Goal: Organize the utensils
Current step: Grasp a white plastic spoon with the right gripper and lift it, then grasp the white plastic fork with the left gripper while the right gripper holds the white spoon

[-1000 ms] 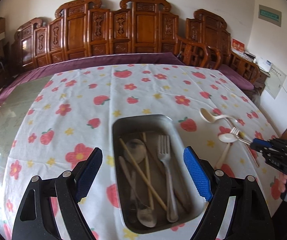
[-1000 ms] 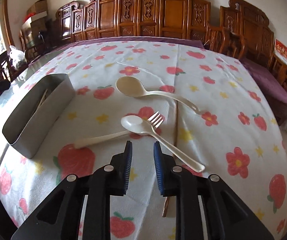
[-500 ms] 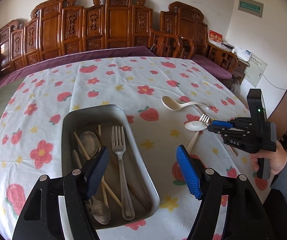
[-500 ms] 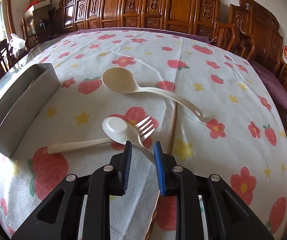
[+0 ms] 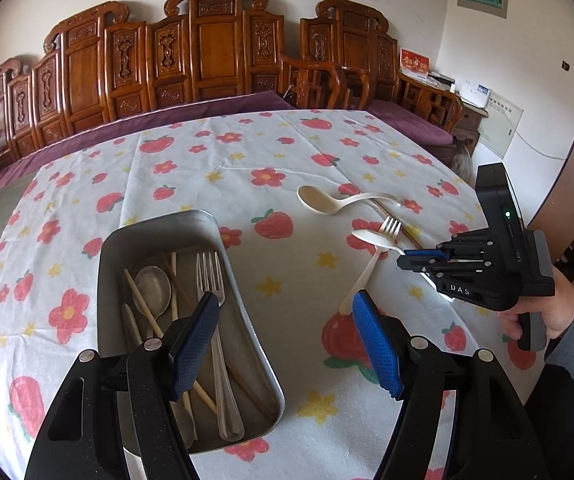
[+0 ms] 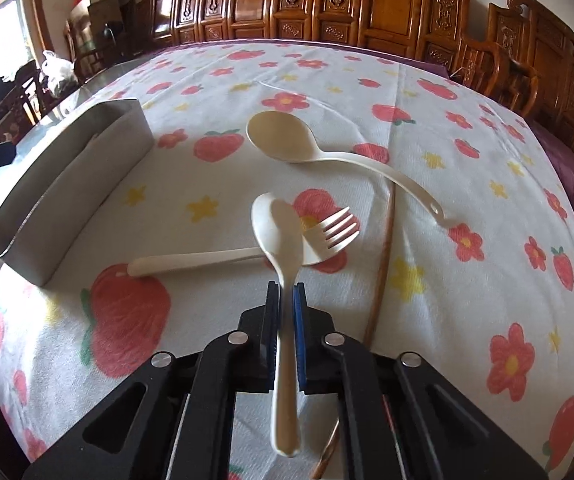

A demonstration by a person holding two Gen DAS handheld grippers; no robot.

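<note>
**Ann:** Two views. From the left wrist first: the left gripper (image 5: 287, 340) stands wide apart with nothing between its pads, hovering over the near end of the metal tray (image 5: 159, 228) where it meets the bare cloth. The tray already holds a steel fork (image 5: 213, 320), a steel spoon (image 5: 153, 288) and chopsticks. To the right, the right gripper (image 5: 419, 258) reaches over the loose pieces.

**Ben:** And from the right wrist?

**Ann:** The right gripper (image 6: 285, 308) has just closed on the small cream spoon (image 6: 281, 240), pinching its handle; the bowl sits over the cream fork (image 6: 207, 258).

**Ben:** Risk?

**Ann:** Likely the thin, smooth handle pivoting or slipping in the pads as it's lifted, or the bowl dragging the fork along. A brown chopstick (image 6: 383, 256) runs just beside the jaws, under the large cream spoon (image 6: 287, 136), and could be nudged. The tray (image 6: 67, 184) stands well off to the left, its tall side wall in the path.
</note>
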